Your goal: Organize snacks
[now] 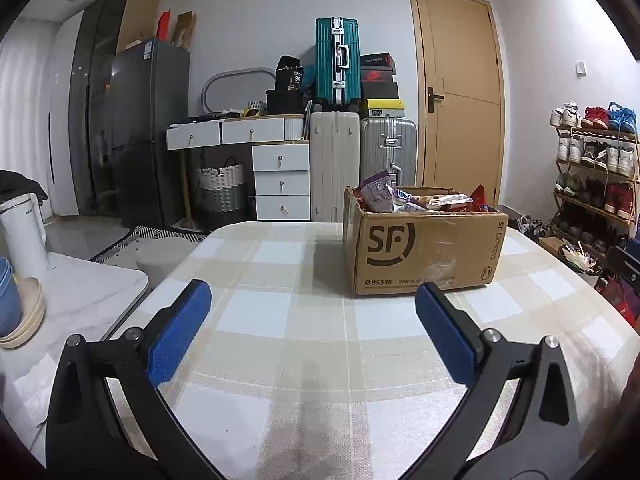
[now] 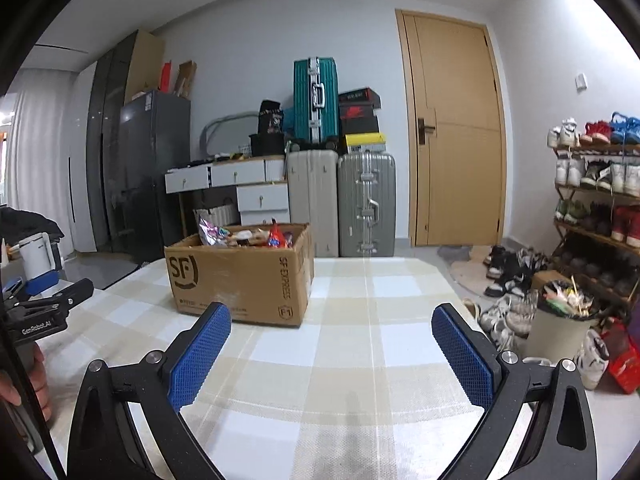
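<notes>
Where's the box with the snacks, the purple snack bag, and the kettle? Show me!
cardboard box (image 1: pixel 424 252), left wrist view, on its printed front wall.
purple snack bag (image 1: pixel 376 190), left wrist view, on the part sticking up above the box.
white kettle (image 1: pixel 22 234), left wrist view, on its body.

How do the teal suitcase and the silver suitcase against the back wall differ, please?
The teal suitcase stands up high, on top of the cream suitcase; the silver suitcase stands lower, beside the cream one. The teal one looks narrower, the silver one wider. Both stand upright, ribbed, with metal trim.
</notes>
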`<state>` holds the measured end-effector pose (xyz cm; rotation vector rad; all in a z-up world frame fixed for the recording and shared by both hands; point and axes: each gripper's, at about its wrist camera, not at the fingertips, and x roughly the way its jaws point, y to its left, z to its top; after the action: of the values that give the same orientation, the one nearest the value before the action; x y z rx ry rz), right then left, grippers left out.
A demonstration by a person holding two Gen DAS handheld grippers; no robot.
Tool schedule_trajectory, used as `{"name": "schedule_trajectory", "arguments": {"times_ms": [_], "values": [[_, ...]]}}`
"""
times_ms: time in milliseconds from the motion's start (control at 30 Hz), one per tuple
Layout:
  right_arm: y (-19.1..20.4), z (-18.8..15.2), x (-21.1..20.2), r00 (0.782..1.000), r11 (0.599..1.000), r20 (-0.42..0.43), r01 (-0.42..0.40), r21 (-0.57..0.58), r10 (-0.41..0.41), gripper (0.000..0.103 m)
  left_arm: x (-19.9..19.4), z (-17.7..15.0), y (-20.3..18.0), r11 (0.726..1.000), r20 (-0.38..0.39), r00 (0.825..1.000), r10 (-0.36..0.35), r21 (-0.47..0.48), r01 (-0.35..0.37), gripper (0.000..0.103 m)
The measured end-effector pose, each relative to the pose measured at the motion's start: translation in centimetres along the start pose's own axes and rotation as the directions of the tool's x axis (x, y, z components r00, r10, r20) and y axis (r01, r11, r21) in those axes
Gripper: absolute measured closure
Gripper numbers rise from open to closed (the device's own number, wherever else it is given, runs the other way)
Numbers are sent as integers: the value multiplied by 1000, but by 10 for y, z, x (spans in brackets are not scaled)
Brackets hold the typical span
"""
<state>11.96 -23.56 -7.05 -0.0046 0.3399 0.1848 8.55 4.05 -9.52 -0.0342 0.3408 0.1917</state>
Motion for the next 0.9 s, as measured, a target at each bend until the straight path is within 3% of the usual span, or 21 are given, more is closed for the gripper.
{"name": "schedule_trajectory", "arguments": {"times_ms": [900], "values": [[-5,-1,-11,999,999,23,-24,34,23,1,-11,0,2,1000,-6,1000,-10,7,10,1]]}}
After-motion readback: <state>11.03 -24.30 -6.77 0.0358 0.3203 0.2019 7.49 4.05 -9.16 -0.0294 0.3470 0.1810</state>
